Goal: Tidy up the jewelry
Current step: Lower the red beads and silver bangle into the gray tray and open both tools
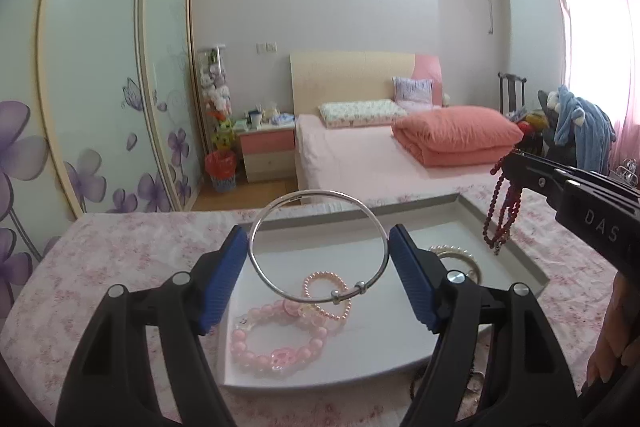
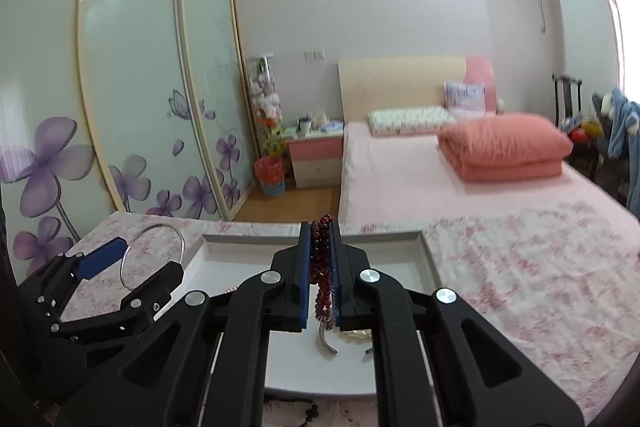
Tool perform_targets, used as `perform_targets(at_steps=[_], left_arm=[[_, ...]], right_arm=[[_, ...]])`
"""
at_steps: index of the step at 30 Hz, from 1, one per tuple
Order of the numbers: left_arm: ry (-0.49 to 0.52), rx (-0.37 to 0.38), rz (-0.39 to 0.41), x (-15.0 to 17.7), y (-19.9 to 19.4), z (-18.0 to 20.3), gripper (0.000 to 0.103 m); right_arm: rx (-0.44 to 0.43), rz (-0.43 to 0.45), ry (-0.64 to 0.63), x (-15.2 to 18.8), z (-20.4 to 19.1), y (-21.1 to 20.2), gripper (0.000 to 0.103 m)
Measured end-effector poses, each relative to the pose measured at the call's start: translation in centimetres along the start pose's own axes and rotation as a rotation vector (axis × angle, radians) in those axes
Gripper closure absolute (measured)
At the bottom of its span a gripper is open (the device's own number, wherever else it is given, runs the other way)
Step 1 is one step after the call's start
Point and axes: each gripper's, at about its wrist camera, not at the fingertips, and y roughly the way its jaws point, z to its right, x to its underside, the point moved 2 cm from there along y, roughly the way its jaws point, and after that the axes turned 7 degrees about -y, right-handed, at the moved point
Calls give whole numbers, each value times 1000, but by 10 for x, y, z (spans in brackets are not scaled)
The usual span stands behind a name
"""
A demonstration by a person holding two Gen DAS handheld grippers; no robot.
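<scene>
My left gripper (image 1: 318,241) is shut on a thin silver bangle (image 1: 280,205) and holds it upright above the white tray (image 1: 520,251). The bangle also shows in the right wrist view (image 2: 154,227). In the tray lie a pink bead bracelet (image 1: 276,347), a small pink pearl bracelet (image 1: 326,295) and a white pearl bracelet (image 1: 454,251). My right gripper (image 2: 320,269) is shut on a dark red bead strand (image 2: 321,259), which hangs over the tray's right side in the left wrist view (image 1: 504,215).
The tray (image 2: 224,243) sits on a pink floral cloth (image 1: 120,259). Dark beads (image 2: 310,409) lie on the cloth at the tray's near edge. Beyond are a bed (image 1: 360,163), a nightstand (image 1: 266,153) and sliding wardrobe doors (image 1: 100,87).
</scene>
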Motion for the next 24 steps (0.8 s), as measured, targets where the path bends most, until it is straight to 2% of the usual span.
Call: perform_targets(at_steps=[6,14,16,18,19,24], left_arm=[[1,5,-79,7,36,-2,32],[-9,22,-149,18,61,0,32],[-17,24,-160,19,63,-2,32],[-21,19,-152,18,61,-6,31],[-22,17,-148,17,60,-7,31],[-41,6,-125,8,50,-15,31]], right_arm=[[-30,-104,61,13,10,38,94],[-56,-189,109,30,18,59,93],[-61,-199,120,31,19,61,89],[-55,-198,126,31,21,58,70],[-50,-193,130,30,23,58,66],[-39,-175,151,28,27,47,64]])
